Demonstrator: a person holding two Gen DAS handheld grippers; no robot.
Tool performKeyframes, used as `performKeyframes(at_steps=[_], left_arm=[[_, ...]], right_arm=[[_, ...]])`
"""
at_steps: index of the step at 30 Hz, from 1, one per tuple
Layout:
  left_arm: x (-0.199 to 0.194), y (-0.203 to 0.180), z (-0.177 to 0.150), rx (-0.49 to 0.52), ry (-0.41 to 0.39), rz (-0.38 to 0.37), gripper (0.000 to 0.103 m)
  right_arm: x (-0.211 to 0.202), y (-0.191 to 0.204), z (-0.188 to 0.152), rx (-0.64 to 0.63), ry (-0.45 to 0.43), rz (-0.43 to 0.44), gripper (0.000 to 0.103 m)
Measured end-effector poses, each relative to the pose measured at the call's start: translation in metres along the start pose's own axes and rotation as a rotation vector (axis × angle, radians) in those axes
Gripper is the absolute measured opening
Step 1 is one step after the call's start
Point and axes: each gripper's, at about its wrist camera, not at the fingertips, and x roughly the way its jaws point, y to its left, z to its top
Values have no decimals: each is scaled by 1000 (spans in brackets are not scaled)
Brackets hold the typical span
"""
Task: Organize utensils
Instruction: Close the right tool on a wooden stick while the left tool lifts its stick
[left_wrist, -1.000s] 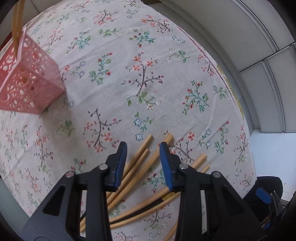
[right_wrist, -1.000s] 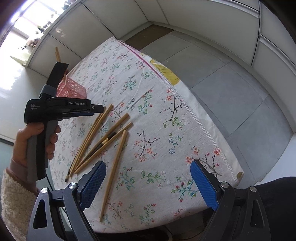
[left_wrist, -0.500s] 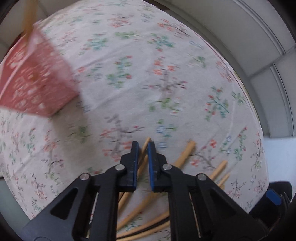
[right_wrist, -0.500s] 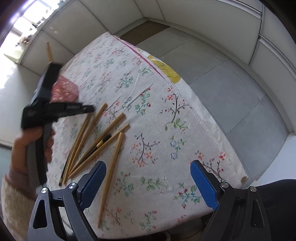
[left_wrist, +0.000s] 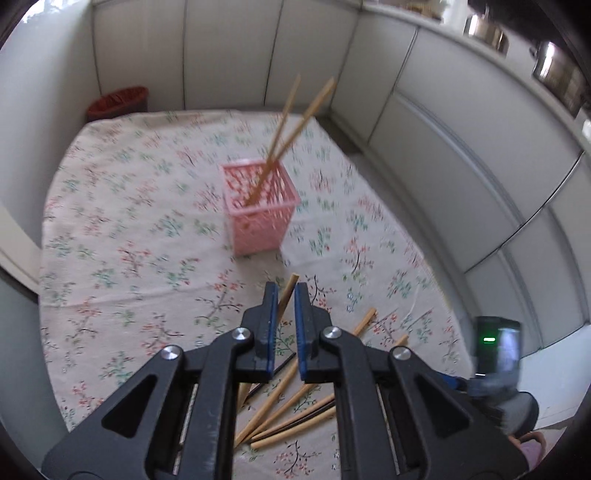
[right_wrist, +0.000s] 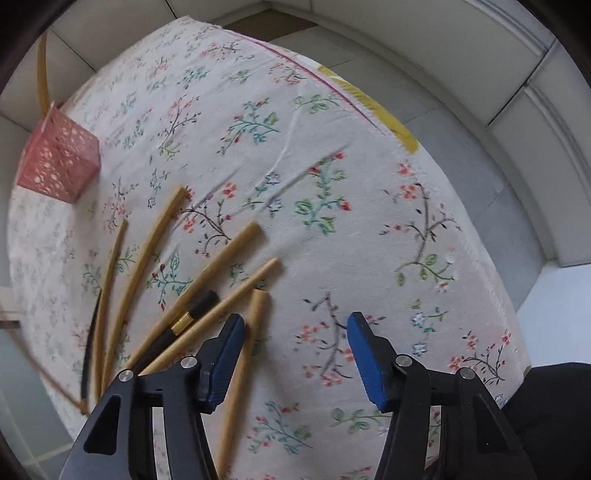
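Observation:
My left gripper (left_wrist: 283, 295) is shut on a wooden chopstick (left_wrist: 288, 290) and holds it above the floral tablecloth (left_wrist: 129, 221), its tip pointing toward the pink basket (left_wrist: 258, 210). The basket holds two chopsticks (left_wrist: 295, 114) leaning up and right. Several chopsticks (left_wrist: 295, 398) lie fanned out below the gripper. My right gripper (right_wrist: 295, 332) is open and empty, low over the cloth; its left finger (right_wrist: 225, 354) is beside a wooden chopstick (right_wrist: 243, 354). Several wooden chopsticks (right_wrist: 207, 273) and a dark one (right_wrist: 184, 321) lie to its left. The basket also shows in the right wrist view (right_wrist: 59, 162).
The table's right edge (right_wrist: 491, 288) drops to a grey tiled floor. White cabinets (left_wrist: 461, 140) ring the table. A red bin (left_wrist: 118, 103) stands beyond the far corner. The right gripper's body (left_wrist: 495, 354) shows at the lower right of the left wrist view.
My left gripper closed on one chopstick, lifted it and swung to face the pink basket. My right gripper dropped closer to the pile of chopsticks, still open.

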Motion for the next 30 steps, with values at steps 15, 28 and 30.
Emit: performKeyframes(at_steps=[15,28,30], left_arm=[[-29,13,-14,-10,-4,-44,10],[135,-9,-19,110,398,69,29],[147,-6,-14,101,408,90,29]], right_arm=[[-5,-19,10,39,98,104,8],[-33,-49,-15,-1,94,173,31],[-31,-59,-13,8,101,174,40]])
